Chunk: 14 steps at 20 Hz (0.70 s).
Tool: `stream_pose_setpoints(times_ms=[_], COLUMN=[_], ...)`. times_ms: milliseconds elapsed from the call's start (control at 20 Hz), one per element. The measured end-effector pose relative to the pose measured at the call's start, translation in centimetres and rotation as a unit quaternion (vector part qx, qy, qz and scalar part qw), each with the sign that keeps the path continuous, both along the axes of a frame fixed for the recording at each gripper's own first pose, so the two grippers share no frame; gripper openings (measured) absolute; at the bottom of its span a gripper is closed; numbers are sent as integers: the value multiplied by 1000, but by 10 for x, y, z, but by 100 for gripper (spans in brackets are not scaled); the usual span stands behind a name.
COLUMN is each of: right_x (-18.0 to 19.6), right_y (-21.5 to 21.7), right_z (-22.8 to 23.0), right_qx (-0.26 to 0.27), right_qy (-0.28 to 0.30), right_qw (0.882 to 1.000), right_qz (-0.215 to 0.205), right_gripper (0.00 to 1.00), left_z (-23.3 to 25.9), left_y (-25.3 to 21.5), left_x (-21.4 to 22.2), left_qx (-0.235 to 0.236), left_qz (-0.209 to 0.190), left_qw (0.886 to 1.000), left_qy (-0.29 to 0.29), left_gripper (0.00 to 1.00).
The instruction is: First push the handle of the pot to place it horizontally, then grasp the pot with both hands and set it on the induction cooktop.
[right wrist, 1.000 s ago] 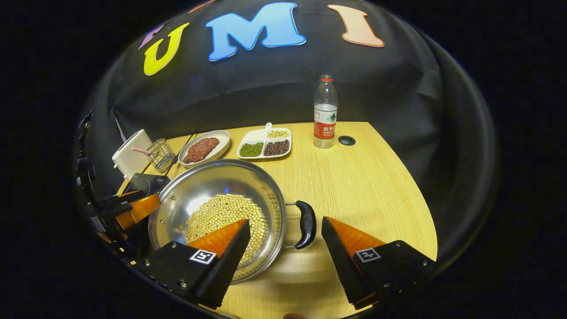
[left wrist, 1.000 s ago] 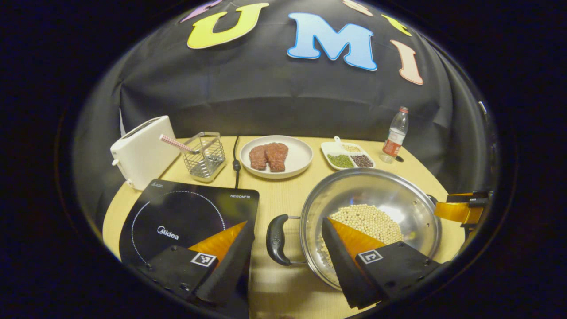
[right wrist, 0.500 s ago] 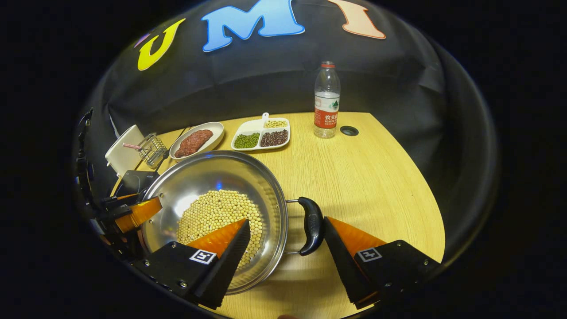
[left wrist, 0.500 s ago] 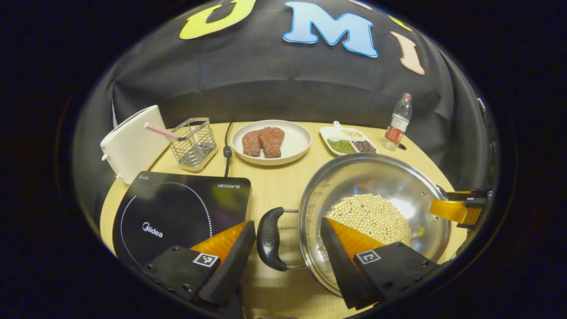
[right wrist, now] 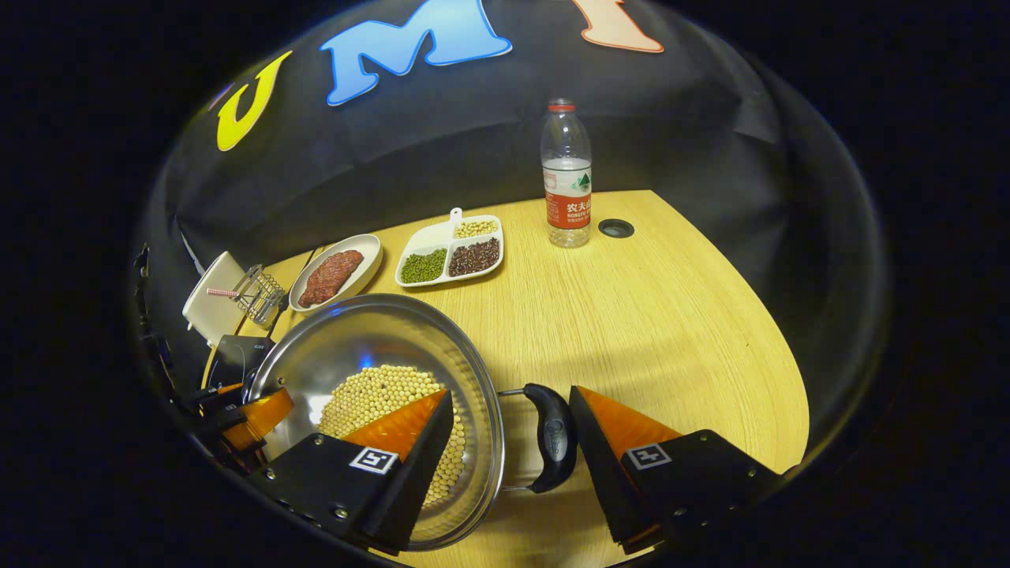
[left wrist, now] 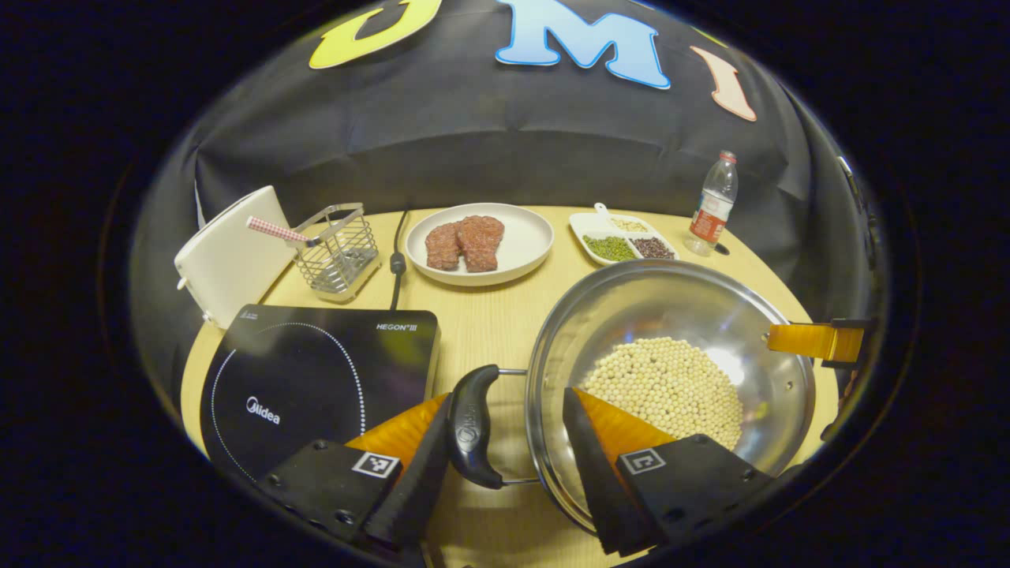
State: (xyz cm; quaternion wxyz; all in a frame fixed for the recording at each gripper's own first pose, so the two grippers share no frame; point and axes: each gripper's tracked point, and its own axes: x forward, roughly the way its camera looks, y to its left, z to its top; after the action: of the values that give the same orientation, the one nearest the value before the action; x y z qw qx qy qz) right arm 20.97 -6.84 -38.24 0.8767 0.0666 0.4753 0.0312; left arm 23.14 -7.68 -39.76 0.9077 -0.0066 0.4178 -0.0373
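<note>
Wooden table [right wrist: 647,315] carries the pot [left wrist: 671,331] beside the induction cooktop [left wrist: 316,371]. Left gripper [left wrist: 505,442] and right gripper [right wrist: 513,434] each straddle a pot handle [left wrist: 472,426] and rim, fingers open, not clamped. Uneven closure could tilt the pot, spilling beans [left wrist: 671,386]. Plate [left wrist: 513,252] lies beyond.

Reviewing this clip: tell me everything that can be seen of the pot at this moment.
The pot is a wide, shallow, shiny metal pan standing upright on the wooden table, right of the induction cooktop. Pale round beans cover its bottom. A dark loop handle sits on wire brackets at each side. The left gripper straddles one handle, the right gripper the other; each has one finger over the bowl, jaws open.
</note>
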Motion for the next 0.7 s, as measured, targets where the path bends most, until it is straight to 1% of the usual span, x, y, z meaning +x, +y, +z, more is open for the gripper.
stream_pose_setpoints(times_ms=[50,100,150,200,250,300,350,400,450,500,550,600,650,700], right_x=[-4,-6,-7,-5,-6,-10,-6,-8,-10,-11,-12,-13,-14,-15], right_y=[0,-2,-4,-8,-6,-6,-7,-7,-7,-7,-6,-6,-7,-8], right_z=[-5,-8,-10,-9,-10,-11,-11,-12,-11,-12,-9,-8,-8,-7], right_qx=[-3,-8,-15,-21,-20,-18,-17,-20,-25,-30,-34,-40,-45,-46], right_qy=[9,14,14,8,10,12,13,15,16,16,11,11,10,10], right_qw=[1000,1000,1000,1000,1000,1000,1000,1000,999,999,999,999,998,998], right_qz=[4,9,10,10,10,9,10,15,22,26,30,33,36,34], right_gripper=[89,89,90,81,65,66,63,63,59,59,53,53,48,48], left_z=[0,0,0,-2,-3,-3,-3,-2,-3,-3,-4,-1,0,-2], left_y=[0,0,0,2,3,1,1,1,0,0,-1,-2,-2,-4], left_x=[0,0,0,0,0,1,1,2,2,4,4,4,5,3], left_qx=[0,0,2,7,2,-1,-3,-5,-6,-4,1,3,6,7], left_qz=[0,0,0,2,3,4,3,2,0,-5,-8,-9,-10,-9], left_qw=[1000,1000,1000,1000,1000,1000,1000,1000,1000,1000,1000,1000,1000,1000], left_qy=[0,0,0,1,2,1,0,1,0,0,-1,-4,-4,0], left_gripper=[81,83,79,79,81,74,69,72,70,70,67,67,66,62])
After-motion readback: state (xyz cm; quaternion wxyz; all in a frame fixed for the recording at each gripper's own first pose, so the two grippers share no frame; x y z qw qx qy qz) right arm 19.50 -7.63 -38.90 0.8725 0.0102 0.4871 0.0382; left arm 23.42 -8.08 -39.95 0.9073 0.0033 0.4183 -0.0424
